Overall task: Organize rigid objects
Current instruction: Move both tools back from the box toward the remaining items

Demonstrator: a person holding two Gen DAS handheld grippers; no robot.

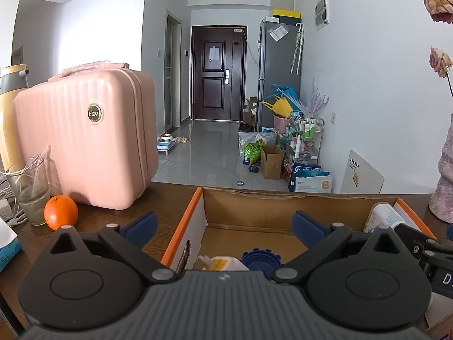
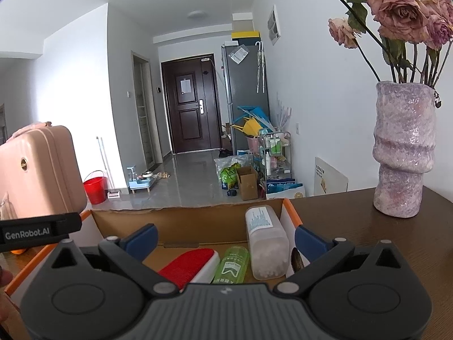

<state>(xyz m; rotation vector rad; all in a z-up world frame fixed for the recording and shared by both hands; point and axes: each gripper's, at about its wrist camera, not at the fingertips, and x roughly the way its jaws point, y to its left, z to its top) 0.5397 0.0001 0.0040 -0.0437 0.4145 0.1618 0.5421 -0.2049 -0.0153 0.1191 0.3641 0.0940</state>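
An open cardboard box with orange-edged white sides (image 1: pixel 184 226) (image 2: pixel 181 218) sits on the dark wooden table. In the left wrist view its floor holds a blue ridged cap (image 1: pixel 262 259) and a white and yellow item (image 1: pixel 222 263). In the right wrist view it holds a red and white brush (image 2: pixel 192 263), a green bottle (image 2: pixel 232 263) and a clear tub of cotton swabs (image 2: pixel 264 243). My left gripper (image 1: pixel 225 225) hangs open above the box's left part, nothing between its fingers. My right gripper (image 2: pixel 225 239) stands open over the right part, holding nothing.
A pink hard case (image 1: pixel 85 138), an orange (image 1: pixel 61 212), a glass (image 1: pixel 28 192) and a yellow flask (image 1: pixel 11 119) stand left of the box. A purple vase (image 2: pixel 402 150) of dried roses stands to the right. Beyond the table's far edge lies the hallway floor.
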